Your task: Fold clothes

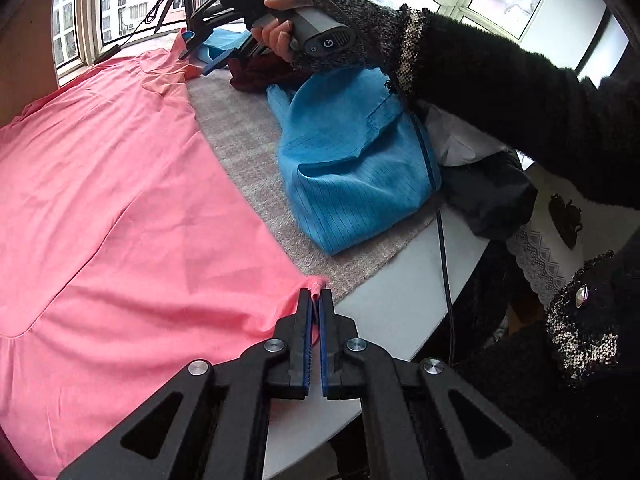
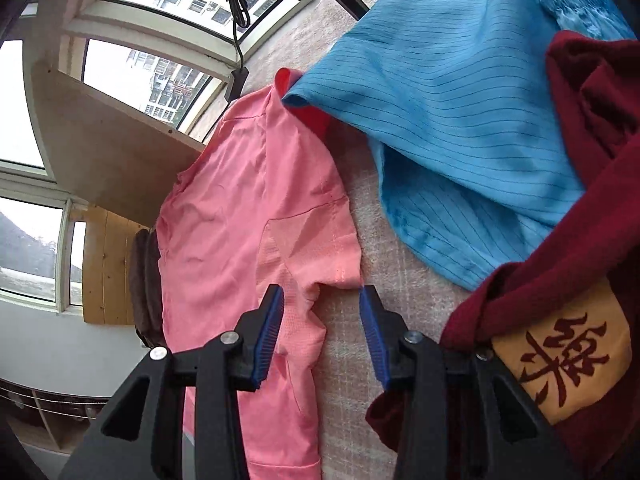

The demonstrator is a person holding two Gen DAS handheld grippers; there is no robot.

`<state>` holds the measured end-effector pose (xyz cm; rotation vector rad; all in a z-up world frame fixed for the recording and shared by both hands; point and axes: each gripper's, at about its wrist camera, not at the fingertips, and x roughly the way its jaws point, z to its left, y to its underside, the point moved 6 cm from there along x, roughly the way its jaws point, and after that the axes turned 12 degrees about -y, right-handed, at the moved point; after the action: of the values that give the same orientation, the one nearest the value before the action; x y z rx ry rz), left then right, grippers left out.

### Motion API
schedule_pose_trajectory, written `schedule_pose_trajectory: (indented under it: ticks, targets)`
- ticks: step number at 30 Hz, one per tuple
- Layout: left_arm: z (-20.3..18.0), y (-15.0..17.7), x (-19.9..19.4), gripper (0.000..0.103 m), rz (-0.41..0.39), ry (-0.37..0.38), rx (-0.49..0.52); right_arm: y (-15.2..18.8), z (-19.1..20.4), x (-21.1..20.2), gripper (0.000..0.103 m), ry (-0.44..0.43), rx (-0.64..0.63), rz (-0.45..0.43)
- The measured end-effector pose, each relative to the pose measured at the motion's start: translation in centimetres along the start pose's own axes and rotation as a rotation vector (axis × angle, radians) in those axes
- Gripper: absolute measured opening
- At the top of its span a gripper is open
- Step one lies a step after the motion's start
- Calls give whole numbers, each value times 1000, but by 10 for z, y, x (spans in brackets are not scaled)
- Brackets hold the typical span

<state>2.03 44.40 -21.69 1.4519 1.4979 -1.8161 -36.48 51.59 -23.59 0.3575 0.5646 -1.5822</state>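
Left gripper (image 1: pixel 315 300) clenched on the hem corner of the pink shirt (image 1: pixel 120 200), at the near edge of the table (image 1: pixel 400 304). Shirt lay spread flat over a grey mat (image 1: pixel 248 148). Right gripper (image 2: pixel 322 300) released, jaws apart, poised over the shirt's sleeve (image 2: pixel 320 248) without pinching it. Blue striped garment (image 2: pixel 460 100) lay crumpled just beside the shirt, overlapping its collar. Dark red garment (image 2: pixel 580 200) against the blue one.

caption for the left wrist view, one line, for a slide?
Left gripper pinches the pink shirt's corner; right gripper reaches toward its far end.
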Motion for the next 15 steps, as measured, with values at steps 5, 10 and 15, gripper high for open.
schedule_pose_trajectory:
  ticks: [5, 10, 15]
  targets:
    - [1, -1, 2, 2, 2, 18, 2, -6, 1, 12, 44, 0, 9, -15]
    - [3, -1, -1, 2, -13, 45, -16, -15, 4, 22, 29, 17, -38, -61]
    - [11, -3, -2, 2, -31, 77, -79, -14, -2, 20, 5, 20, -39, -91]
